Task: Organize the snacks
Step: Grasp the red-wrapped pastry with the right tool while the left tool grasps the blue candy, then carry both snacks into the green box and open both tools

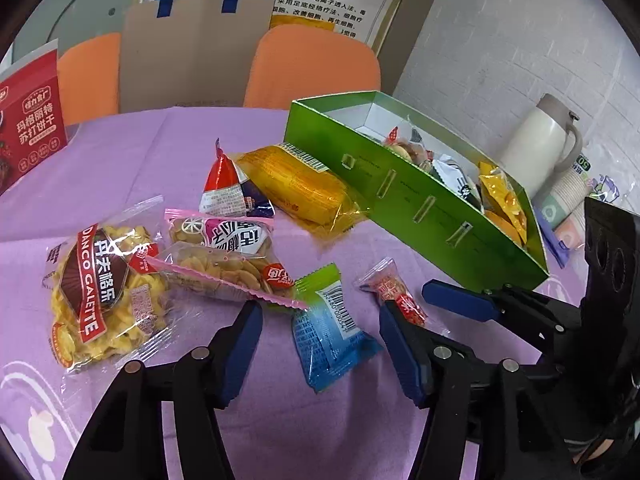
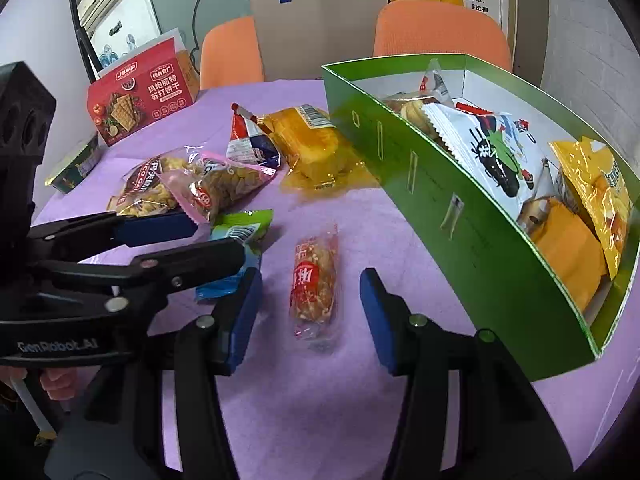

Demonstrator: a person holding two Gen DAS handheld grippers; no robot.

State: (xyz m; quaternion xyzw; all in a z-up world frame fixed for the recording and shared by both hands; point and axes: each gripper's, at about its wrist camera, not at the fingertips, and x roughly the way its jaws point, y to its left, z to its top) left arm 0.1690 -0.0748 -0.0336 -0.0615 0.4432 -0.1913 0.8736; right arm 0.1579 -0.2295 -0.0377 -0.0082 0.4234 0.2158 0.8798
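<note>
A purple-clothed table (image 1: 280, 420) holds loose snack packets beside an open green box (image 1: 400, 196) with several snacks inside. My left gripper (image 1: 320, 340) is open, low over the cloth, its fingers on either side of a blue-and-green packet (image 1: 332, 332). My right gripper (image 2: 312, 312) is open too, straddling a small red peanut bar (image 2: 314, 280) that lies flat on the cloth. In the right wrist view the left gripper (image 2: 218, 240) sits just left, over the blue-and-green packet (image 2: 240, 232); the green box (image 2: 440, 216) is to the right.
Left of the grippers lie a Danco galette bag (image 1: 104, 292), a pink-edged chip bag (image 1: 224, 256), a red-and-blue triangular packet (image 1: 228, 192) and a yellow cake pack (image 1: 296, 188). A red cracker box (image 2: 140, 92), a white flask (image 1: 540, 140), paper cups (image 1: 568, 200) and orange chairs (image 1: 312, 64) ring the table.
</note>
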